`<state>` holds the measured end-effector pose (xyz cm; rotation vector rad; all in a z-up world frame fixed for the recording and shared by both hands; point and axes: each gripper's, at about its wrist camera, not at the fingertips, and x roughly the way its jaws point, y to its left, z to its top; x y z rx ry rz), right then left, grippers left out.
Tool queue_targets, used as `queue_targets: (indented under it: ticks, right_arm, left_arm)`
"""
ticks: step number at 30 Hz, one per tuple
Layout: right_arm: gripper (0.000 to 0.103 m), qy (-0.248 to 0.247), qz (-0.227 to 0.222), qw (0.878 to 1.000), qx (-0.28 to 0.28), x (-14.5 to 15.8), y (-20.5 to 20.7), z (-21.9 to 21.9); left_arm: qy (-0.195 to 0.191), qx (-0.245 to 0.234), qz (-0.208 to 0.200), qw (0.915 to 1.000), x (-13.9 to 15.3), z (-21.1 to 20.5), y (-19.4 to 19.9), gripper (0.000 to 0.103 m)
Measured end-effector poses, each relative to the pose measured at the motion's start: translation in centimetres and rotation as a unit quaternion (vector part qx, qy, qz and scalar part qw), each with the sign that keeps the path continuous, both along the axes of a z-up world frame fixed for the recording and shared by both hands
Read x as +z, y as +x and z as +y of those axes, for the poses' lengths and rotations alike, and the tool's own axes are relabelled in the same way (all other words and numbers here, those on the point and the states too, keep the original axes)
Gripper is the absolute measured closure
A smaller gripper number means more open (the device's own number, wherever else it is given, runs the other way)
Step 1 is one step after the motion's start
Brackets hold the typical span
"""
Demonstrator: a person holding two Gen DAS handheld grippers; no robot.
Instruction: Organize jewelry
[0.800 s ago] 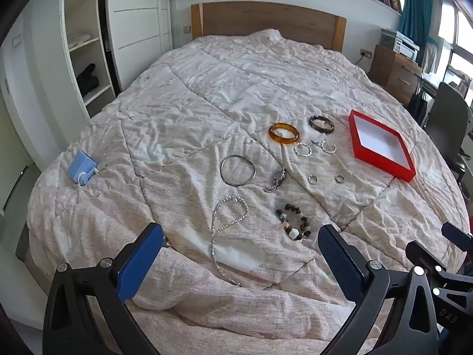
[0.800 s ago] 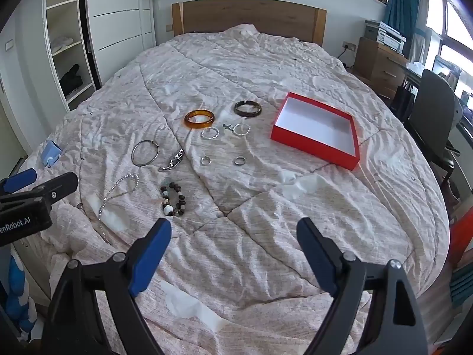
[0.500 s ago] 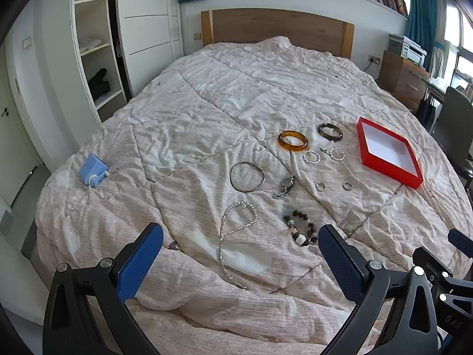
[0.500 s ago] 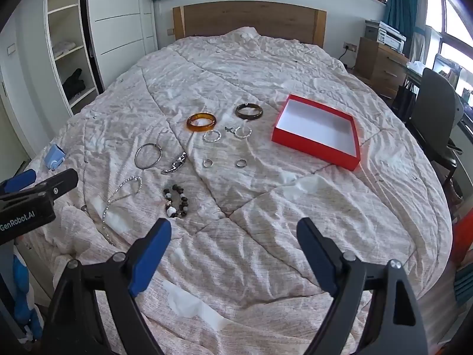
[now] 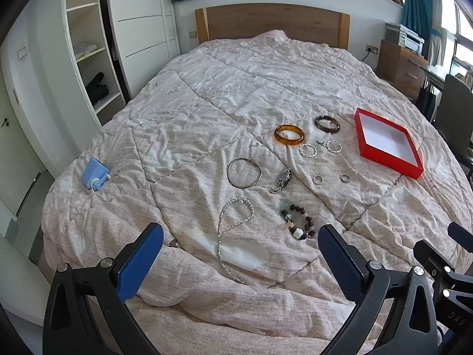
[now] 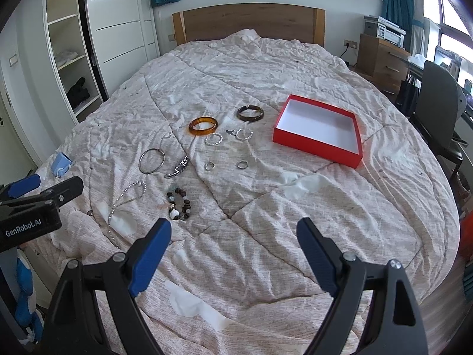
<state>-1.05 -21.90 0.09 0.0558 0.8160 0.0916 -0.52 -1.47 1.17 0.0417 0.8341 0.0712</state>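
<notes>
Both grippers, left gripper (image 5: pixel 241 244) and right gripper (image 6: pixel 233 238), agape, empty above seemingly untouched jewelry (image 5: pixel 289 133).

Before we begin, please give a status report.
Left gripper and right gripper open, empty. Jewelry spread on bed, red box empty. Nothing in the way.

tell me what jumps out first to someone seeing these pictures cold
The red box with its white, empty inside stands out first, lying open on the right side of the bed. Left of it, bracelets and rings are spread on the cover, led by an amber bangle and a beaded bracelet nearer the camera. At the bottom, each open hand-held gripper frames the view, holding nothing.
</notes>
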Motion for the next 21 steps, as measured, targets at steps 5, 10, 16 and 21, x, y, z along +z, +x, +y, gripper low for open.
queue_targets:
  ticks: [5,10,16,21]
  right_arm:
    - [0.016,0.012,-0.002,1.0,0.005,-0.1,0.0,-0.3]
    - [0.016,0.028,-0.003,1.0,0.01,-0.2,0.2,-0.9]
    - [0.016,0.041,-0.003,0.999,0.018,-0.3,0.7,-1.3]
    - [0.016,0.051,-0.004,0.998,0.023,-0.2,0.9,-1.7]
  left_arm:
    - [-0.006,-0.01,0.012,0.9999,0.4,-0.3,0.3,0.0]
    - [0.001,-0.016,0.016,0.9997,0.8,-1.2,0.5,0.0]
    - [0.012,-0.02,0.026,0.9994,0.9,-2.0,1.1,0.0]
    - [0.015,-0.017,0.034,0.9992,0.9,-2.3,1.6,0.0]
